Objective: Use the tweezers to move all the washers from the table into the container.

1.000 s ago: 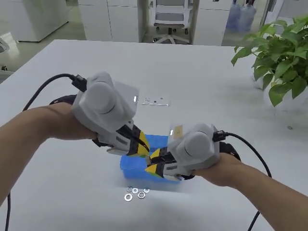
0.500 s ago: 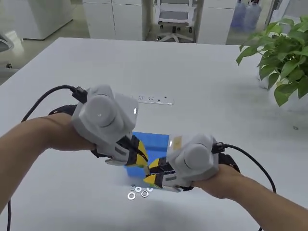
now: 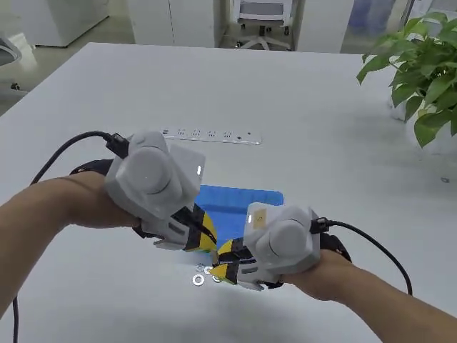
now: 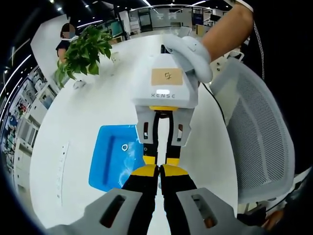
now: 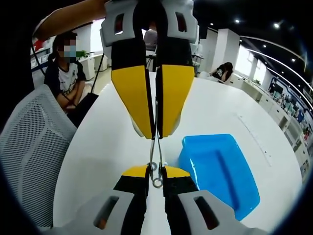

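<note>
Right gripper view: left tongs (image 5: 155, 133) and right tongs (image 5: 156, 172) pinch one tweezers (image 5: 155, 152) by one washer (image 5: 157, 183).

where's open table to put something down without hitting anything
Bare table beyond the power strip, across to the plant; also right of the blue container. Crowded at the container's near edge, where the left gripper and right gripper meet by the washers.

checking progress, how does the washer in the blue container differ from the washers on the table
Place: the washer in the container lies on the blue container's floor. The washers on the table lie outside it, on the white table just before its near edge.
Number: the washer in the container lies alone, while the washers on the table form a small cluster.
Task state: the first is delivered, the others are not yet.
Shared: all are small silvery rings lying flat.
</note>
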